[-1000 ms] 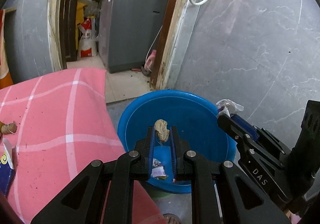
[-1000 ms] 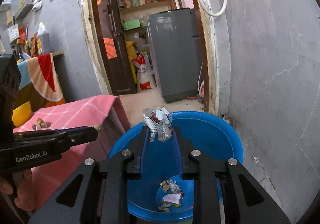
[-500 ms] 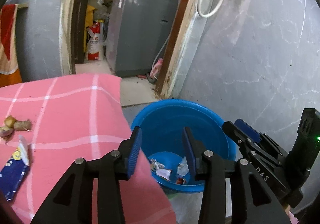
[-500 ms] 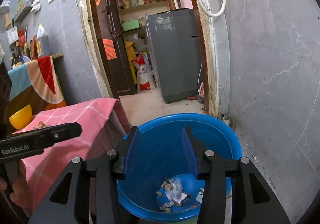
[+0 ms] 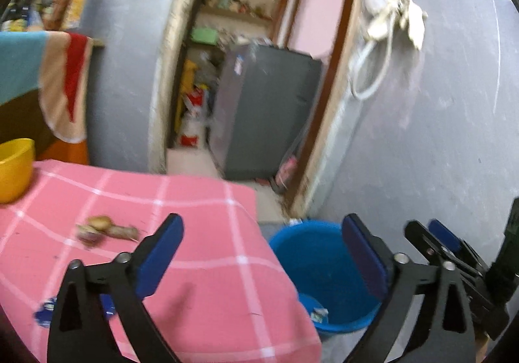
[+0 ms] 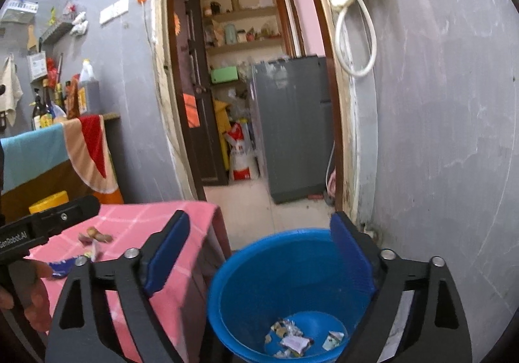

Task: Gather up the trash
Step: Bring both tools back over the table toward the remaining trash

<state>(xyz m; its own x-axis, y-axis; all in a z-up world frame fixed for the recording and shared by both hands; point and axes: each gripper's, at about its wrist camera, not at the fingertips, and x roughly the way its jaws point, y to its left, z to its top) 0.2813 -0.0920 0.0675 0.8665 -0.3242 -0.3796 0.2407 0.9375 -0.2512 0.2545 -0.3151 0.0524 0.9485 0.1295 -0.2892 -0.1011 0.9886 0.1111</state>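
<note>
Jaws wide on both grippers (nothing held); pink tablecloth point(image 5: 201, 233) edge beside blue tub point(image 6: 292, 278).

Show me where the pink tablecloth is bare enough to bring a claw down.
The pink tablecloth is bare from its far right corner to the edge beside the blue tub. Crowded spots: brown scraps mid-left, blue wrapper near left, yellow bowl far left.
</note>
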